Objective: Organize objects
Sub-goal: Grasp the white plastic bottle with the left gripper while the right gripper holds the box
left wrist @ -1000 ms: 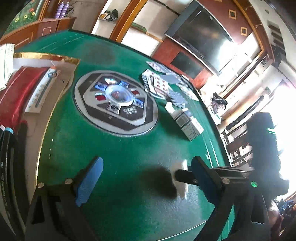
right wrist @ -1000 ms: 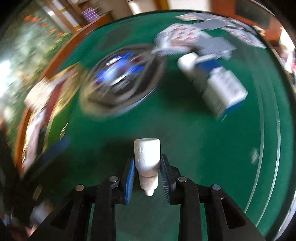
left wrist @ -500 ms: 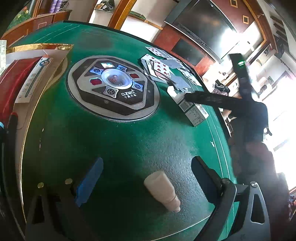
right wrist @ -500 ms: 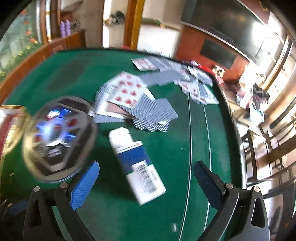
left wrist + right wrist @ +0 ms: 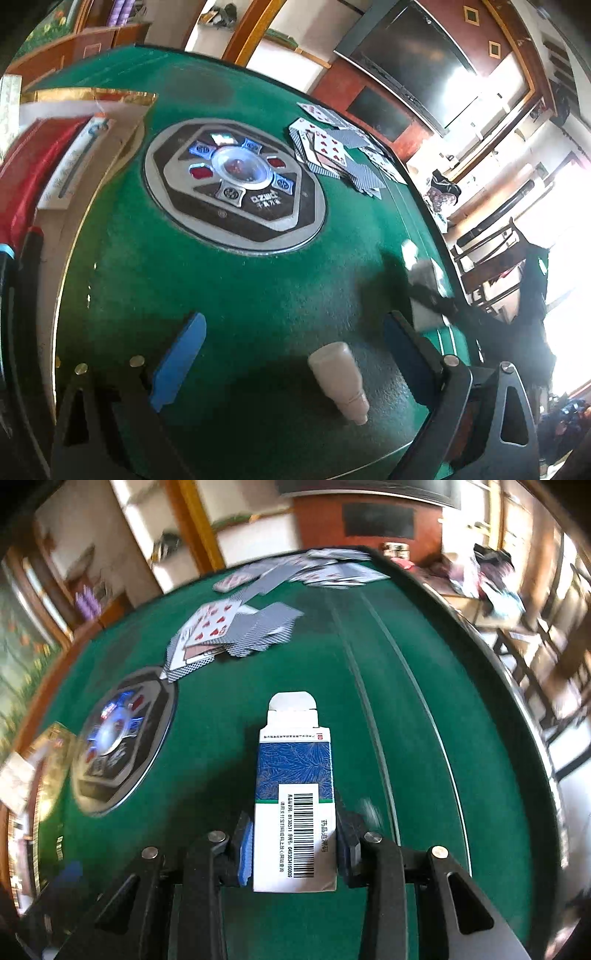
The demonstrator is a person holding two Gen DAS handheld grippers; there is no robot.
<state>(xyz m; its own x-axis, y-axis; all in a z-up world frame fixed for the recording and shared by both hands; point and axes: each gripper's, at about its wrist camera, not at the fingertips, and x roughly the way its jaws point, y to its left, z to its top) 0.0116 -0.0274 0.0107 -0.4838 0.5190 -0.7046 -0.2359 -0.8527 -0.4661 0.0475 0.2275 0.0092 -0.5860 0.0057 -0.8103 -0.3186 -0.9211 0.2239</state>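
Right tool (image 5: pixel 293 845) pads around box (image 5: pixel 294 794), seemingly gripped.

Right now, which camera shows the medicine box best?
The right wrist view: the medicine box sits centred and sharp, clamped in the right tongs. The left wrist view shows it only as a blur at its right side.

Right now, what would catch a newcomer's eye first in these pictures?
The blue and white box, flap open, clamped in the right gripper above the green table. Next, the small white bottle lying between the open left gripper's fingers, and playing cards scattered beyond the round centre panel.
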